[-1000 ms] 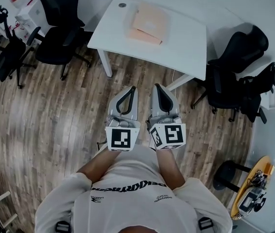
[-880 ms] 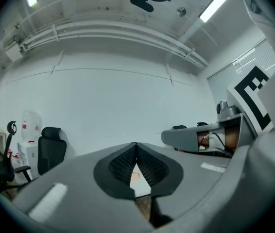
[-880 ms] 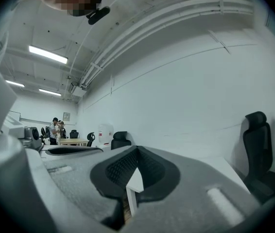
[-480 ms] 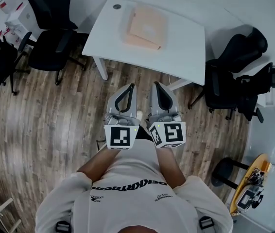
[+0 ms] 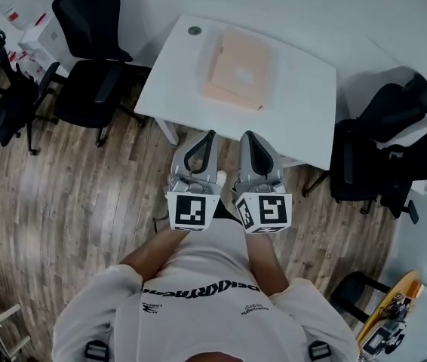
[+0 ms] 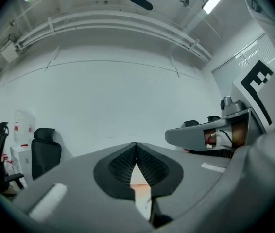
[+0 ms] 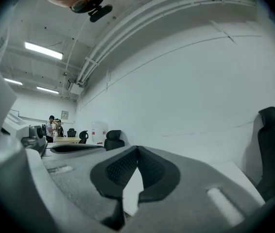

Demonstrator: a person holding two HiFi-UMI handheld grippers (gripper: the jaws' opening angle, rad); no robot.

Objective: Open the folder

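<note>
Folder (image 5: pixel 240 68): a pale peach one, lying flat and shut on the white bench (image 5: pixel 304 89), left of the bench's middle with one short edge facing the person. A lighter patch sits at its centre. Which side is the spine cannot be told from here.

Both grippers are held level, side by side, at the near edge of the bench and well apart from the folder. The left gripper (image 5: pixel 210 136) has its fingers closed tip to tip with nothing between them. The right gripper (image 5: pixel 245 136) is the same, closed and empty.

The step in hand looks like the approach. To do it well, one pair of fingers should part before reaching the cover, then slip under its free edge and take only the top leaf. The other gripper, kept closed, could press on the back cover so the folder does not slide over the smooth top.

Apart from a small dark round thing (image 5: pixel 194 30) at its far left corner, the bench carries only the folder. Black office chairs stand to the left (image 5: pixel 93 74) and right (image 5: pixel 379 157) on a wood-plank floor (image 5: pixel 70 194), and a plain white wall (image 6: pixel 128 96) lies beyond.
</note>
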